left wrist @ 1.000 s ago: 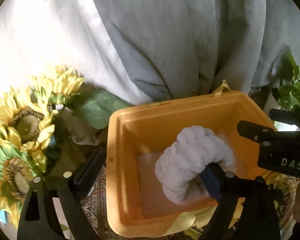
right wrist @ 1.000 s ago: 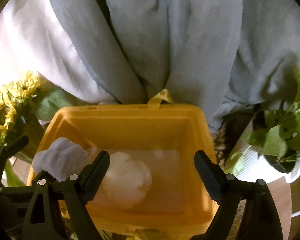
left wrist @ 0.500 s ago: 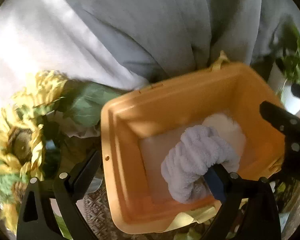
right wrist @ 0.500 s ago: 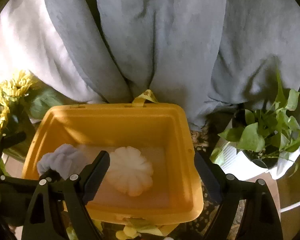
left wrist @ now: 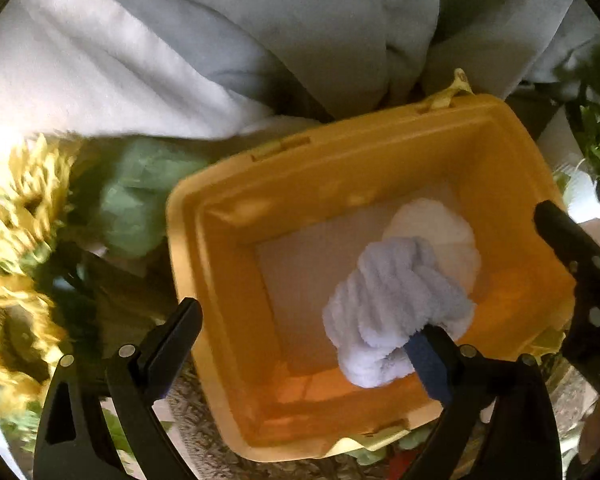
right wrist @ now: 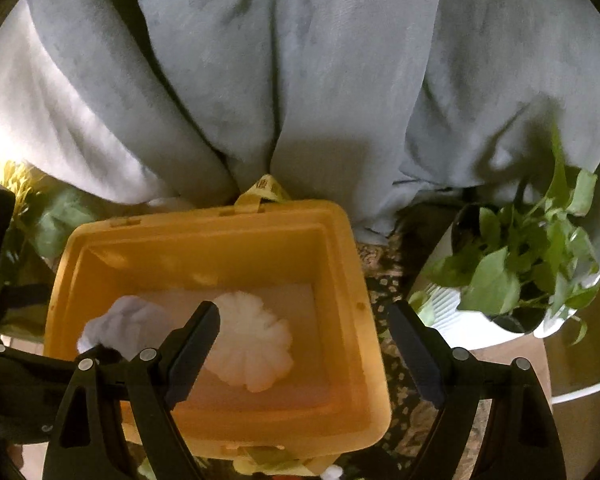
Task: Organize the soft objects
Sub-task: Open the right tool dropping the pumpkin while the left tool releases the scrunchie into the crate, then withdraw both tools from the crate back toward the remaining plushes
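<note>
A yellow plastic bin (left wrist: 204,240) (right wrist: 364,320) stands open below both grippers. On its pale floor lies a white pumpkin-shaped plush (right wrist: 256,340) (left wrist: 440,228). A lavender fluffy loop (left wrist: 392,312) (right wrist: 120,324) hangs draped over the right finger of my left gripper (left wrist: 304,322), above the bin's floor and partly covering the plush. The left jaws stand wide apart and pinch nothing. My right gripper (right wrist: 303,312) is open and empty over the bin's right half; one of its fingers (left wrist: 572,248) shows at the right edge of the left wrist view.
Artificial sunflowers (left wrist: 16,240) with green leaves crowd the bin's left side. A potted green plant (right wrist: 520,264) in a white pot stands to its right. Grey-blue draped fabric (right wrist: 300,80) hangs behind. A patterned cloth lies under the bin.
My left gripper has tipped downward and swung over the bin, carrying the lavender loop further in, above the white plush. In the right wrist view the bin has slid leftward.
</note>
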A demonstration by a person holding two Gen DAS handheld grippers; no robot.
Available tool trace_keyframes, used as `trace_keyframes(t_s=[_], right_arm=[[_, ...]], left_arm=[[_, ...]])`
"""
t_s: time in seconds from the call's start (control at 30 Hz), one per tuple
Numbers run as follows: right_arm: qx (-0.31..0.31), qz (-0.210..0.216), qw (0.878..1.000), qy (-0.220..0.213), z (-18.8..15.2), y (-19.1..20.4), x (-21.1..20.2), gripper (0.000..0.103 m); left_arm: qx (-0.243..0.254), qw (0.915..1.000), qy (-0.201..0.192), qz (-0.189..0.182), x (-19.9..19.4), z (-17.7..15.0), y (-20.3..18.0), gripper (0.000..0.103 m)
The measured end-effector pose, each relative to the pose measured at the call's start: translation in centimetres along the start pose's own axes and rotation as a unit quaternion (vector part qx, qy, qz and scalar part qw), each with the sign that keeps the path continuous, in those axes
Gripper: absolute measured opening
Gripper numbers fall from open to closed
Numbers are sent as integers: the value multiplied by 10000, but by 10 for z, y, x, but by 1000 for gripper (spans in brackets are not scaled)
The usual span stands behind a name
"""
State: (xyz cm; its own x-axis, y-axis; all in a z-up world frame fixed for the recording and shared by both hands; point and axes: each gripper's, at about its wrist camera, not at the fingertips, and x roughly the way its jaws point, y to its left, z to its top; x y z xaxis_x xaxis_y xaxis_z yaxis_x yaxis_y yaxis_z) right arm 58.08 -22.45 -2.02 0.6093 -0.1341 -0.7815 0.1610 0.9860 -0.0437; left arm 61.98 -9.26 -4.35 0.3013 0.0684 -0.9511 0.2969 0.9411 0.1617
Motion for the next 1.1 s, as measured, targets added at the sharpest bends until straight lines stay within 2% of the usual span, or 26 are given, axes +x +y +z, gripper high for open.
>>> trace_keyframes(t_s=[0.17, 0.27, 0.3, 0.4, 0.67, 1.1], right_arm=[[-121, -155, 9998, -79, 9, 3, -8, 87], [-119, -129, 9998, -116, 13, 3, -13, 87], [-122, -142, 9997, -132, 14, 4, -16, 87], [-141, -203, 9995, -217, 14, 4, -21, 87], [16, -105, 9988, -483, -1, -2, -47, 87], [149, -140, 9943, -1042, -49, -3, -103, 87]], left_arm=[[35, 9997, 212, -136, -6, 7, -1, 98], [-100, 9974, 405, -589, -10, 11, 2, 97], [-128, 9973, 400, -597, -12, 11, 4, 97], [-147, 9993, 25, -357, -29, 9, 5, 97], [-230, 9976, -635, -149, -59, -11, 7, 97], [-814, 9792, -1855, -150, -110, -79, 17, 97]])
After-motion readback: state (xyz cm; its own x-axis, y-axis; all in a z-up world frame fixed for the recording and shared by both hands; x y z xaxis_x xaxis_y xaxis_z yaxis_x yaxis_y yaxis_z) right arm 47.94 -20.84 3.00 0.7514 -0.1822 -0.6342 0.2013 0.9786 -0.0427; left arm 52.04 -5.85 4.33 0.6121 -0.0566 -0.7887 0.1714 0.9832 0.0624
